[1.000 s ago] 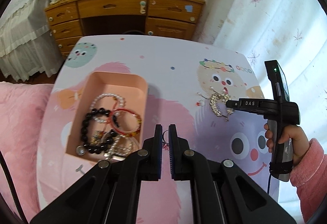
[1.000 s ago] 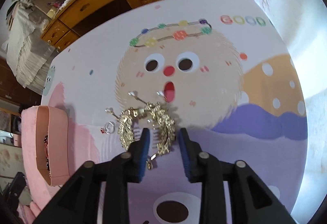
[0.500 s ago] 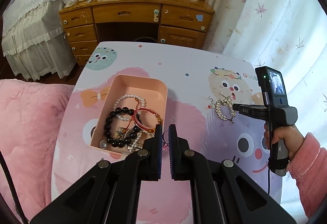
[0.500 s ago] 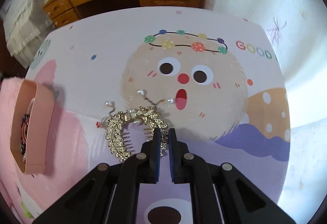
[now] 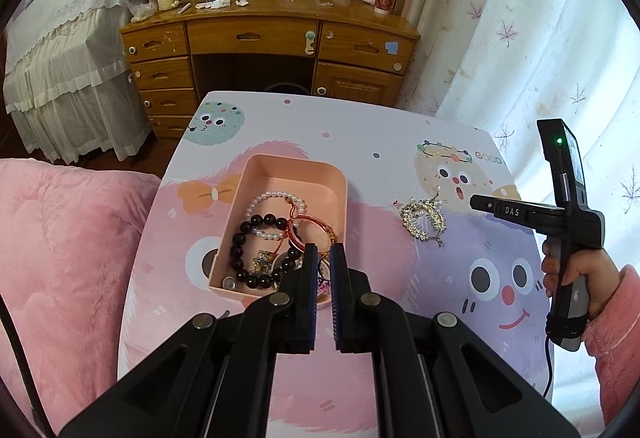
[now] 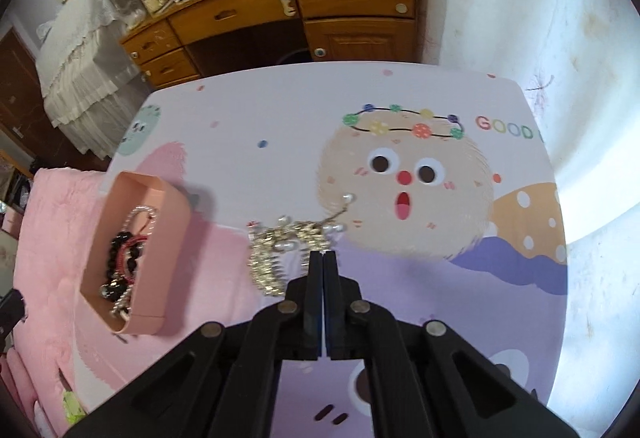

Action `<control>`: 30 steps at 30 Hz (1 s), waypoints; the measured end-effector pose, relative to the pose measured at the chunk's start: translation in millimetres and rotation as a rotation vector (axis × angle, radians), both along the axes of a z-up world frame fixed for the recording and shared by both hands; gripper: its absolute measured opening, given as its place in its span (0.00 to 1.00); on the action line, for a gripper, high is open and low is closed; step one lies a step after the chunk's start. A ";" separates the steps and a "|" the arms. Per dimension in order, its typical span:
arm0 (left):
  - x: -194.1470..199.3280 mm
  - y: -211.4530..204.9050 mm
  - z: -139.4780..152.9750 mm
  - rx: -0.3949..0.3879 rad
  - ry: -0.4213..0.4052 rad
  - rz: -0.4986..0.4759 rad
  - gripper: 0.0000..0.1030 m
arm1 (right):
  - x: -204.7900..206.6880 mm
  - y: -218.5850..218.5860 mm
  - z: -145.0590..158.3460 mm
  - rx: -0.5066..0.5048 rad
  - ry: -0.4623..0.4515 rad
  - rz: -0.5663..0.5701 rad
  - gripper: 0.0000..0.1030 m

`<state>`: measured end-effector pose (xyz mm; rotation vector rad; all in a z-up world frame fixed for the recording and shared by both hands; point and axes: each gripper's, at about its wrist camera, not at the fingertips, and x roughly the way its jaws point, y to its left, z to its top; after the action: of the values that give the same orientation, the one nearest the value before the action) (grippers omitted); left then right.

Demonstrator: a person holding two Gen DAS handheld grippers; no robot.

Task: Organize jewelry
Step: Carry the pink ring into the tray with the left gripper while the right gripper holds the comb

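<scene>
The right gripper (image 6: 322,258) pinches the gold hair comb (image 6: 280,250) at its tip, lifting it off the bench (image 6: 280,126) toward the pink tray (image 6: 176,206) to its left; the left gripper (image 5: 324,258), nearly closed on a small ring (image 5: 323,272), hovers at the tray's near rim.

The right gripper (image 6: 322,256) is drawn shut: its jaws, spread around the gold filigree hair comb with pearls (image 5: 422,218) a second ago, are now pressed together. In the left wrist view its tip is seen apart from the comb, to the right, where it touched it before. The left gripper (image 5: 324,252) is raised and pulled back, so the pink rectangular tray (image 5: 294,164) is shifted from the lower left towards the centre and looks smaller. The small dark ring with a pink-red charm (image 5: 323,278) is carried along between its fingers. In the right wrist view the comb is blurred and moved left of the fingertips.
</scene>
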<state>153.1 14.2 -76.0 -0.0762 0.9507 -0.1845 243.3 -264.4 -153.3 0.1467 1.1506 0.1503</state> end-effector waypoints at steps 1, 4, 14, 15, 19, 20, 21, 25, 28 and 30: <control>0.1 2.6 0.2 -0.003 0.000 -0.006 0.04 | 1.3 2.3 -2.3 0.033 0.015 0.002 0.00; 2.3 9.8 -0.8 0.005 0.008 -0.036 0.04 | 4.0 4.6 -18.9 0.162 0.100 -0.014 0.03; 16.8 38.2 -9.7 0.013 0.037 -0.091 0.04 | -4.2 43.2 -52.4 -0.071 0.047 0.018 0.69; 18.4 40.3 -10.7 0.019 0.038 -0.099 0.04 | -3.0 45.1 -56.9 -0.091 0.050 0.020 0.71; 27.8 50.5 -14.7 0.030 0.047 -0.126 0.04 | 2.5 55.3 -68.8 -0.171 0.033 0.031 0.72; 30.9 53.8 -16.2 0.029 0.049 -0.134 0.04 | 3.7 57.5 -69.2 -0.182 0.027 0.037 0.73; 33.5 55.8 -17.4 0.027 0.051 -0.144 0.04 | 5.1 59.6 -71.4 -0.187 0.030 0.043 0.74; 45.6 58.8 -24.0 0.020 0.064 -0.192 0.04 | 12.7 65.9 -73.6 -0.211 -0.007 0.036 0.77; 55.0 55.9 -29.9 0.020 0.074 -0.239 0.04 | 14.6 65.4 -72.1 -0.211 -0.021 0.001 0.76; 59.8 52.7 -33.2 0.013 0.081 -0.272 0.04 | 13.5 66.5 -71.0 -0.215 -0.028 -0.015 0.73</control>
<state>213.0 66.9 -109.1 0.0585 1.0413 -0.4289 256.7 -198.0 -224.4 -0.0367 1.1298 0.0149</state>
